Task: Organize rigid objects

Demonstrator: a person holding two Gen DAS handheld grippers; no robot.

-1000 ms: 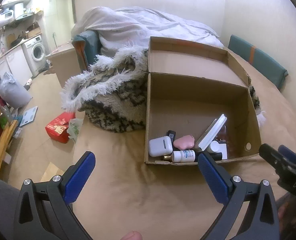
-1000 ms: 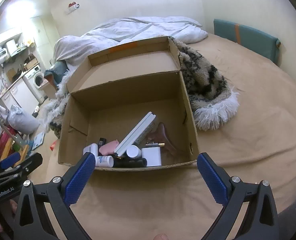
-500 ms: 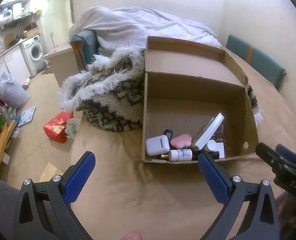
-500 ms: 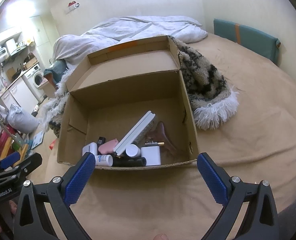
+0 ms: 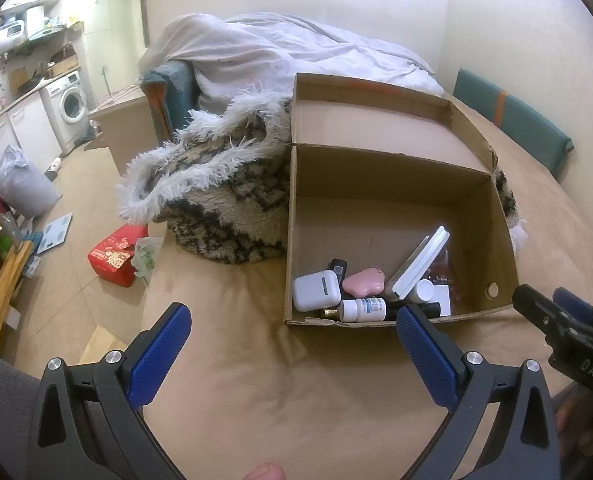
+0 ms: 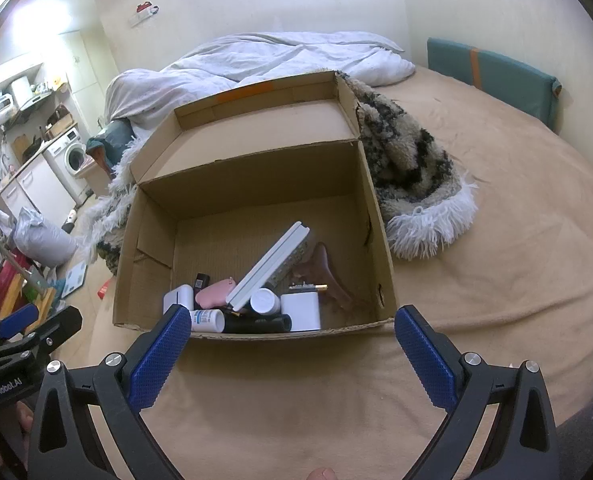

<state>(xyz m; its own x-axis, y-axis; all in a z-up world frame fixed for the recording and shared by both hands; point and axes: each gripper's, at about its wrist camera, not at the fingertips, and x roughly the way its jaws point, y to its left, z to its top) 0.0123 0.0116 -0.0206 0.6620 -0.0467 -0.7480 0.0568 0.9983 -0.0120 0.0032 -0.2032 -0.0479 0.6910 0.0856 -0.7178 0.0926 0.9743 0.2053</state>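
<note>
An open cardboard box (image 6: 380,248) sits on a bed (image 6: 496,264) covered with a tan blanket, its near wall facing both cameras and its lid flap folded back toward the far side. The rigid objects are bunched along the box's near wall: a white case (image 5: 316,290) in the near-left corner, a small white bottle (image 5: 363,310) lying on its side against the near edge, a pink object (image 5: 363,282) just behind it, and a small black item (image 5: 338,267) behind the case. A flat white slab (image 6: 266,266) leans tilted over the pile, its lower end beside a round white cap (image 6: 265,301). A white cube-shaped box (image 6: 300,312) stands toward the near-right part, with a dark tube (image 6: 256,325) lying along the near wall beside it and a brownish clip-like piece (image 6: 326,276) behind. The left hand-held gripper (image 5: 292,348) hangs over the blanket in front of the box, its blue-padded fingers (image 5: 158,354) spread wide and holding nothing. The right hand-held gripper (image 6: 290,350) is likewise spread wide and empty, just short of the box's near wall. A shaggy black-and-white throw (image 5: 220,196) lies against the box's left and far sides, and a rumpled white duvet (image 6: 280,56) lies beyond it.
</note>
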